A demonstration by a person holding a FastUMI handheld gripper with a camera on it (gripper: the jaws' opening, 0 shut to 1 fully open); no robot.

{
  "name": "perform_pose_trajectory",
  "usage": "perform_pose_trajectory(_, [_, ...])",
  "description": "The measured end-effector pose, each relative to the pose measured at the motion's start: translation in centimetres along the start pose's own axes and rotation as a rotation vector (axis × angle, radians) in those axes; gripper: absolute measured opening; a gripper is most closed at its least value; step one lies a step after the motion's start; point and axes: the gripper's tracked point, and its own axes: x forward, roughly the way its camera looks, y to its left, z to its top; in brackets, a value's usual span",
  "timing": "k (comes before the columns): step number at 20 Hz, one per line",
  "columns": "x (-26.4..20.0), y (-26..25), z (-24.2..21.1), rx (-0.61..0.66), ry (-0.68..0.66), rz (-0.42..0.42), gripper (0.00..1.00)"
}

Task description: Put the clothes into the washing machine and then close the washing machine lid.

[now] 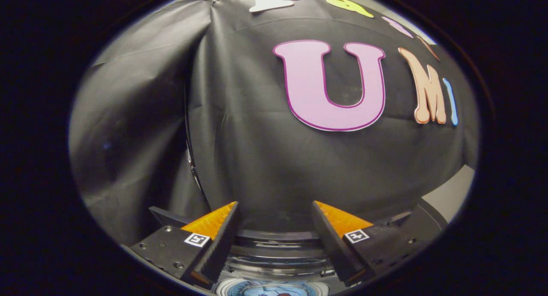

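Note:
My gripper (274, 208) stands open, its two orange-and-black fingers (214, 227) wide apart with nothing between them. Below and between the fingers lies the top of the washing machine (274, 244), a dark round rim with grey rings. Under that, a small part of a light, bluish round surface (272, 289) shows; I cannot tell whether it is the lid or the drum. No piece of clothing is held by the fingers.
The booth's black cloth wall (257, 150) rises just beyond the fingers, with a fold hanging on the left. A strip of pale surface (454, 193) shows past the cloth on the right, beside a dark edge of the machine.

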Motion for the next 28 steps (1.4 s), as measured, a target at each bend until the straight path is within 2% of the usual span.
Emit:
perform_pose_trajectory(6, [-2.6, 0.1, -0.5, -0.012, -0.011, -0.033, 0.99])
perform_pose_trajectory(14, [-5.6, 0.4, -1.0, -0.007, -0.071, -0.030, 0.98])
perform_pose_trajectory(28, [-8.9, 0.6, -2.7, -0.015, -0.091, -0.031, 0.98])
